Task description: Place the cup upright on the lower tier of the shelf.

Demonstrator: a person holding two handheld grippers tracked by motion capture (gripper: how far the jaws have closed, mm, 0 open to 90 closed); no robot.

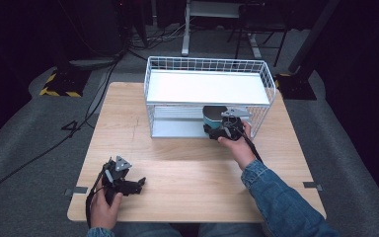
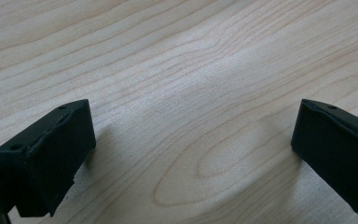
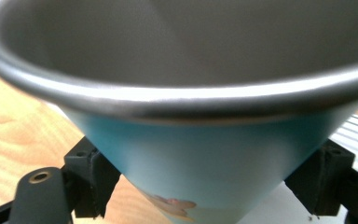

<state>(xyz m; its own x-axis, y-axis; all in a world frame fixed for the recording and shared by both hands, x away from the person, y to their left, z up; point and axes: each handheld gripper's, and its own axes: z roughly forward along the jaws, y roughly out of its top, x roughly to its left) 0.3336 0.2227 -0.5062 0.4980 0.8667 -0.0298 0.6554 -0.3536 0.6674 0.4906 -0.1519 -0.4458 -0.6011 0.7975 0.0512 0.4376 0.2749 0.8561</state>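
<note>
A light blue metal cup (image 1: 210, 116) with a grey inside sits at the front of the lower shelf of a white wire rack (image 1: 207, 88). My right gripper (image 1: 225, 127) is shut on the cup (image 3: 200, 154), its two black jaws pressed against the blue wall from either side, with the rim tilted toward the camera. My left gripper (image 1: 139, 183) rests low over the wooden table (image 1: 187, 182) near the front left, jaws wide apart with bare wood (image 2: 191, 116) between them.
The rack's upper shelf (image 1: 205, 86) is a flat white board with wire sides. Cables and stand bases lie on the grey floor (image 1: 29, 148) beyond the table's far and left edges.
</note>
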